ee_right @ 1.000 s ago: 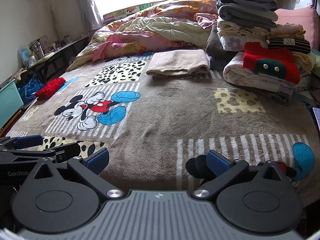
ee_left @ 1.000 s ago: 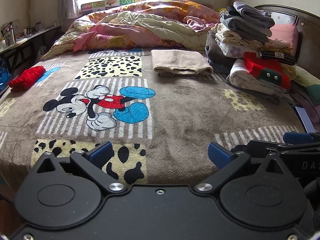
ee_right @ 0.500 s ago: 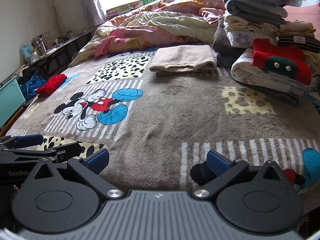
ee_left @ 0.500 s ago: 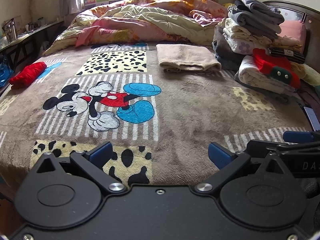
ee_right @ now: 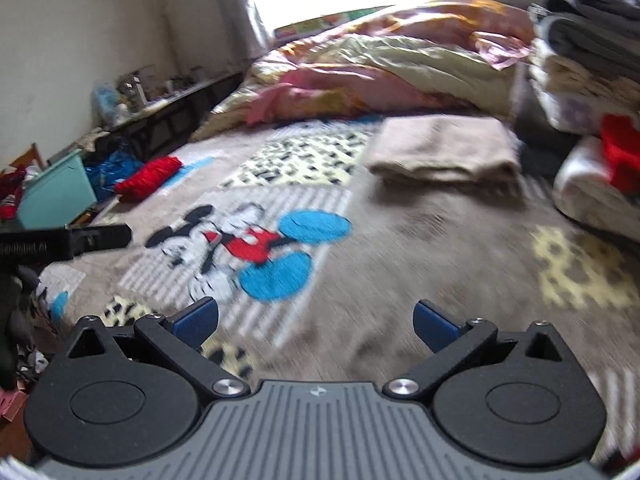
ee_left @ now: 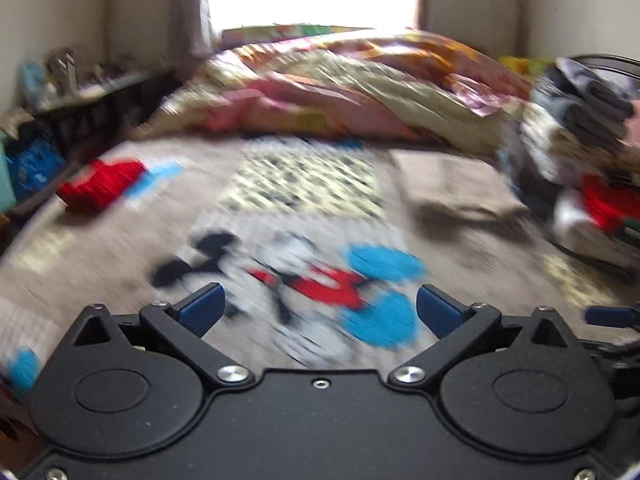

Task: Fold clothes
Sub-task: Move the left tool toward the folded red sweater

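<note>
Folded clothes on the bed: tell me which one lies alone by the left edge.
The red bundle. It sits by itself at the left edge, while the beige folded piece lies beside the stacked pile at right.

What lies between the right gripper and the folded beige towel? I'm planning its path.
Right wrist view: only bare blanket between the right gripper and the beige towel.

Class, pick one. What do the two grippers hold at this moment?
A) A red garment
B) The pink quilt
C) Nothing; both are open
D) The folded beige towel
C: the left gripper and the right gripper both stand with jaws wide apart, only the cartoon blanket showing between them.
</note>
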Demonstrator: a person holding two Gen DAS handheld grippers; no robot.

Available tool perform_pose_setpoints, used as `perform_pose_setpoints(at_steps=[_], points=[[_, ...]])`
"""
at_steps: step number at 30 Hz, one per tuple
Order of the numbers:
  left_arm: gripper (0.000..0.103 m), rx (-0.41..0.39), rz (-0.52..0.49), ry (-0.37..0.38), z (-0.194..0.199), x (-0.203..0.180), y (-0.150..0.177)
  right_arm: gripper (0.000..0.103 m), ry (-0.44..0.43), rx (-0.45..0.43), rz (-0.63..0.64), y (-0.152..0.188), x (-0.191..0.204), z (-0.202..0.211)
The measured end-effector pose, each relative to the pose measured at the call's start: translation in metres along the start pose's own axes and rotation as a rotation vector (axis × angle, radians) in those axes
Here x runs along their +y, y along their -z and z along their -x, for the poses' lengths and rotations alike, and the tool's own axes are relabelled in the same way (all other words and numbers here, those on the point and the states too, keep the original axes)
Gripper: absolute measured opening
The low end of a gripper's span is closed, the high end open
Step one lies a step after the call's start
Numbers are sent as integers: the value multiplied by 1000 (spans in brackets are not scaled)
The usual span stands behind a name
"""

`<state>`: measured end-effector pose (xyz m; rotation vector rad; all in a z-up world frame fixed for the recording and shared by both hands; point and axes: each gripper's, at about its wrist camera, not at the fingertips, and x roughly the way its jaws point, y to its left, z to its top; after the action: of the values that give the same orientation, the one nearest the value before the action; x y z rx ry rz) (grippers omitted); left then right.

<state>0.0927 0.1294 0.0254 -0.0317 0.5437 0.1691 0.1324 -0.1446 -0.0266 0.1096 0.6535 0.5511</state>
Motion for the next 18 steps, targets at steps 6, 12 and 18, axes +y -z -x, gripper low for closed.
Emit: perform_pose_setpoints(at_steps=[6,12,18], points=[[103,-27,-20,-129,-33,76,-23,103,-112,-98,90,-17,25,-53],[103,-17,-31,-243,-76,152,-40,103,-123,-94,169,-28,53,-128],[98,-67,37,-301,-128,229,-58,103,-173,-82,81,-28,53,-202]])
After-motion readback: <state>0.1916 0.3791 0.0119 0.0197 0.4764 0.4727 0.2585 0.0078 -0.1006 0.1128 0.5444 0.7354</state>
